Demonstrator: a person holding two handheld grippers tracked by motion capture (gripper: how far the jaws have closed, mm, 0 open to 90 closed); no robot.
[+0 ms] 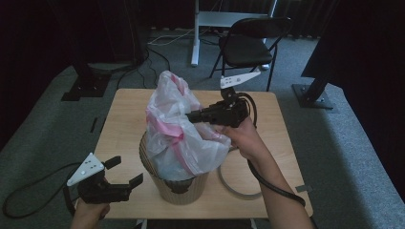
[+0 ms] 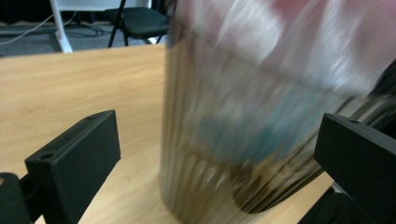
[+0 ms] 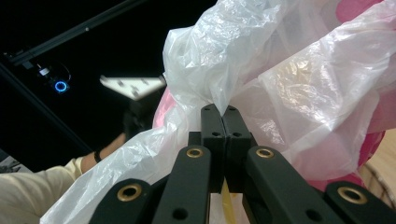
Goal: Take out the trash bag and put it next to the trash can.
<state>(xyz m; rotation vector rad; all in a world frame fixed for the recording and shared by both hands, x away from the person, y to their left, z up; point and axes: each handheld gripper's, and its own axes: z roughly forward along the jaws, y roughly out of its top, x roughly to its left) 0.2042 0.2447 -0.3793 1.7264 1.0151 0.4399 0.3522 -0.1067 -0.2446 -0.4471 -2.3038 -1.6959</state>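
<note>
Right gripper pinched shut on plastic bag, left gripper wide open beside bin, no legible writing.

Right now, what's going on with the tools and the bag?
Right tool shut on plastic bag, bag half out of bin. Left tool open beside bin, holding nothing. Grey ring on table, not blocking.
</note>
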